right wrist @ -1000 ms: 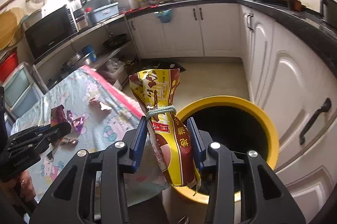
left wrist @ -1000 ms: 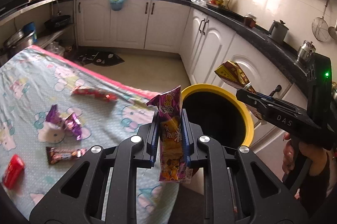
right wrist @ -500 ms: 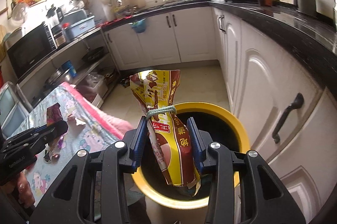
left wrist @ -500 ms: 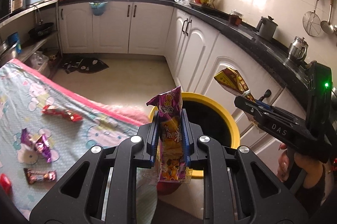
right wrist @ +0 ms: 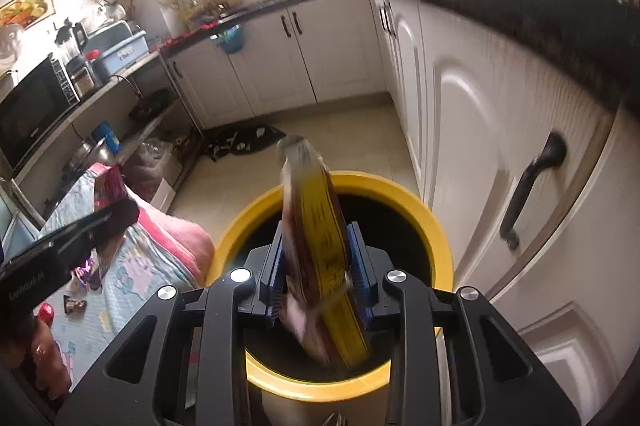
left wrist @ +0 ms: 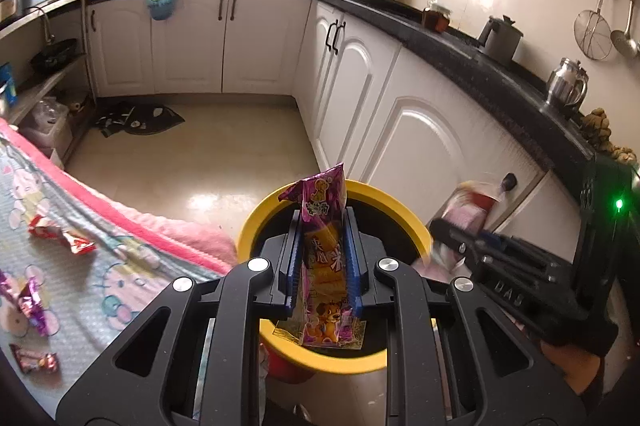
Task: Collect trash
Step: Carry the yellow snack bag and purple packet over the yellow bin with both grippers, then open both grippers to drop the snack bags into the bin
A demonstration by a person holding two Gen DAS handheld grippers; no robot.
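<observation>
My left gripper (left wrist: 323, 258) is shut on a purple and yellow snack wrapper (left wrist: 325, 266) and holds it upright over the yellow-rimmed trash bin (left wrist: 256, 222). My right gripper (right wrist: 318, 274) is over the same bin (right wrist: 440, 246), with a yellow and brown snack bag (right wrist: 320, 246) between its fingers; the bag is blurred and tilted, so the grip is unclear. The right gripper shows at the right in the left wrist view (left wrist: 460, 242). Several wrappers lie on the table cloth, among them a red one (left wrist: 64, 238) and a purple one (left wrist: 30, 300).
The table with a cartoon-print cloth (left wrist: 100, 266) stands left of the bin. White cabinets (left wrist: 420, 145) under a black counter stand right of the bin. A dark mat (left wrist: 140, 115) lies on the tiled floor behind.
Both grippers have moved right, from beside the table to over the bin. The yellow and brown bag has turned and tilted between the right fingers and is now blurred.
</observation>
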